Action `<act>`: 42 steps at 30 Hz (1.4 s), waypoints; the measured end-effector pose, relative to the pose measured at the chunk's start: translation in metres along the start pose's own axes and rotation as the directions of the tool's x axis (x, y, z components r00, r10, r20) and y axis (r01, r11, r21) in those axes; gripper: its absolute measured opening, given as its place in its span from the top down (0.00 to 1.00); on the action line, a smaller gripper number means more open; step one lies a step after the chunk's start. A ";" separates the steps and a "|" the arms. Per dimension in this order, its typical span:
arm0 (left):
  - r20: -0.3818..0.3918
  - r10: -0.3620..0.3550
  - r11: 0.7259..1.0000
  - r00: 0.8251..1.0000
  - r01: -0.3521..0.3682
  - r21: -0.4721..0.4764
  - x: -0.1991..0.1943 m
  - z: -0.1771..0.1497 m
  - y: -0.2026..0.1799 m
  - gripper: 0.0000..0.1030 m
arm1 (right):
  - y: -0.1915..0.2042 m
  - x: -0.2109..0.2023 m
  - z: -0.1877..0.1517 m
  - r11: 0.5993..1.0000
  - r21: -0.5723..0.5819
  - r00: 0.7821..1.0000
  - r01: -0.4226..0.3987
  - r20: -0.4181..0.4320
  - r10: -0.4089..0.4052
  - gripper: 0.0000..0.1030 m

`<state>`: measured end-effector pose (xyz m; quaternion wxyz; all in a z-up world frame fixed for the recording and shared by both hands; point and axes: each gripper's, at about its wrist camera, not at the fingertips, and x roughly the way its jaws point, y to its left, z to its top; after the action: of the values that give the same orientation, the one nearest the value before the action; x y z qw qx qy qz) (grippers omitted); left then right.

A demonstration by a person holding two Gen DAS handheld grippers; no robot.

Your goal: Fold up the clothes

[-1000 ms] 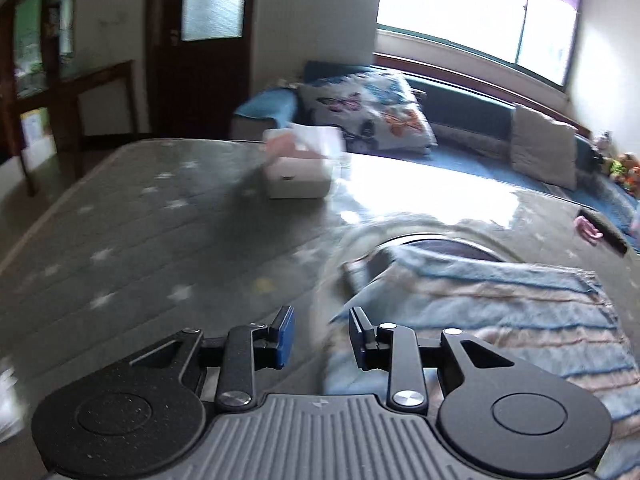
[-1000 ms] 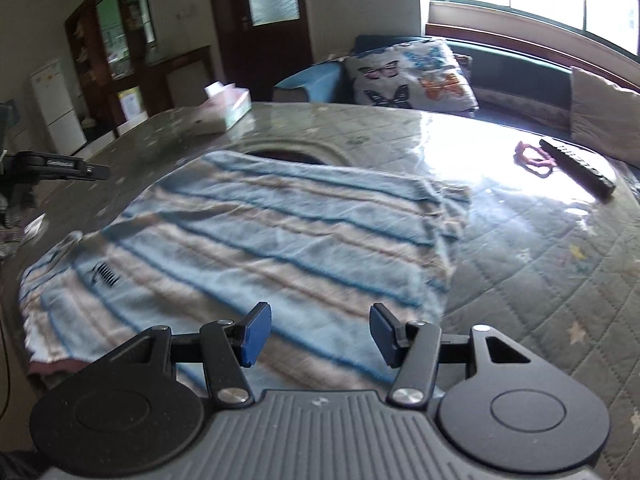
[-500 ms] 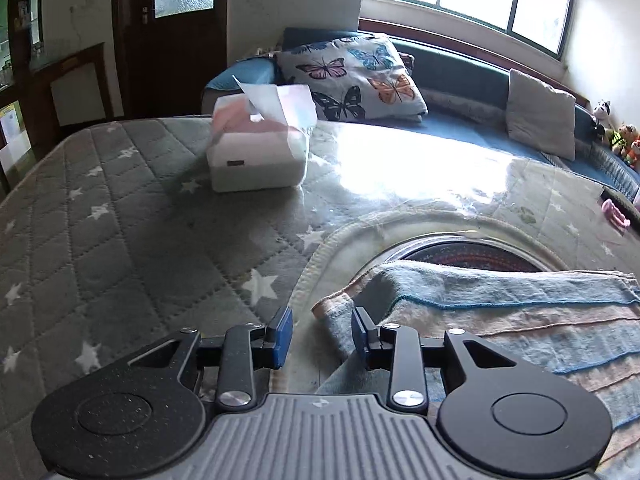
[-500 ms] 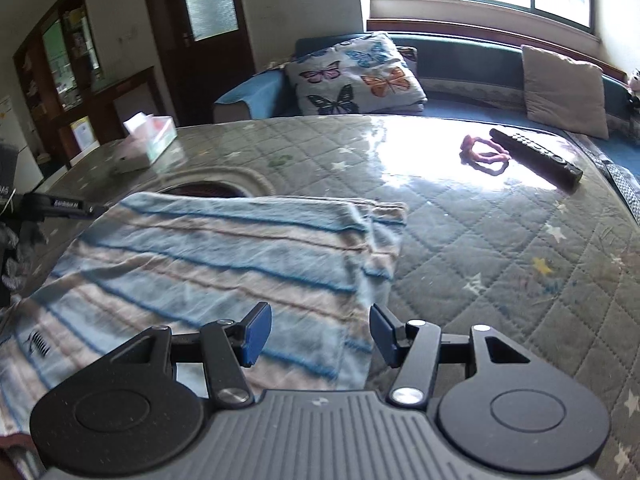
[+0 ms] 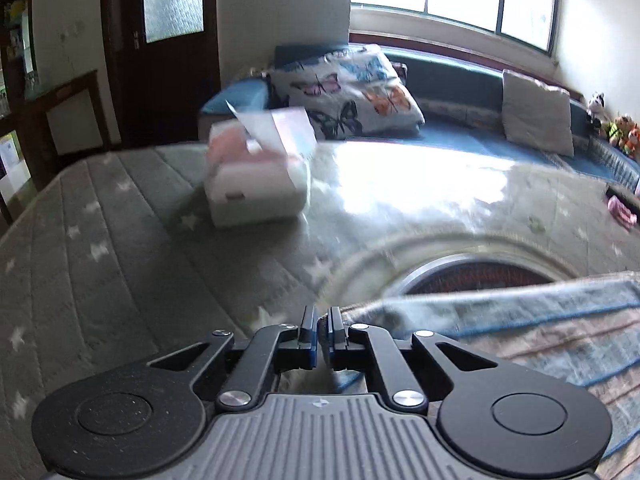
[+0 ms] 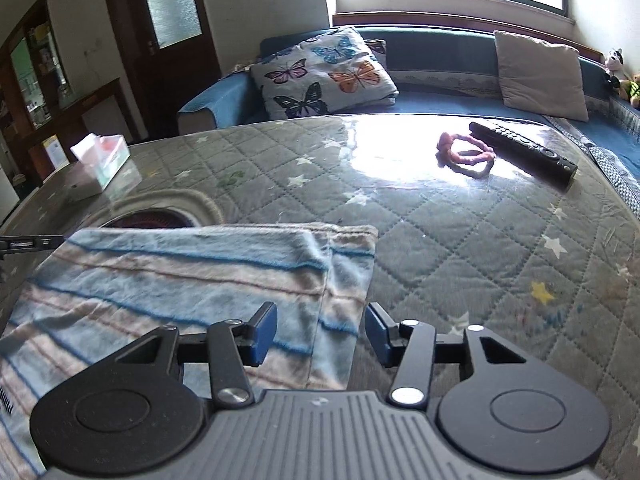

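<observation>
A blue-and-pink striped fleece garment (image 6: pixel 192 280) lies flat on the grey quilted star-print worktop (image 6: pixel 460 248), partly covering the round dark inset in it. Left tool (image 5: pixel 319 334) sits at the garment's far-left corner, blue pads nearly together with pale fabric under them; looks like it is pinching the corner, but the view is blurred, so can't say for sure. Right tool (image 6: pixel 322 332) hangs with jaws wide apart over the garment's right edge, gripping nothing. One layer already seems doubled over along that right edge.

To do this well: right tool should straddle the edge and bite both layers, matching the left corner, so both lift evenly. Tissue box (image 6: pixel 102 160) sits beyond the garment's left side; pink scrunchie (image 6: pixel 466 154) and black remote (image 6: pixel 524 152) well beyond its right.
</observation>
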<state>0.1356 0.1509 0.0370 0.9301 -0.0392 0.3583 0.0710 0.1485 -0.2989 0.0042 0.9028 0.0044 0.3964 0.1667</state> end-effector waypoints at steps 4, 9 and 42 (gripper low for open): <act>0.015 0.017 0.999 1.000 -0.017 -0.028 -0.003 0.011 0.015 0.93 | -0.003 0.008 0.006 1.000 0.010 1.000 0.009 0.000 -0.009 0.53; -0.033 -0.030 0.993 0.999 0.026 -0.112 -0.004 0.012 0.035 0.79 | -0.004 0.017 0.011 1.000 0.017 1.000 0.006 -0.005 -0.006 0.53; 0.046 0.101 0.986 0.994 -0.107 0.125 0.035 0.026 0.002 0.99 | -0.007 0.075 0.066 0.993 0.007 0.990 0.114 0.087 -0.114 0.98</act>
<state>0.1782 0.1599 0.0320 0.9326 0.0406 0.3452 0.0971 0.2456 -0.2746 -0.0048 0.9274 -0.0102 0.3562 0.1142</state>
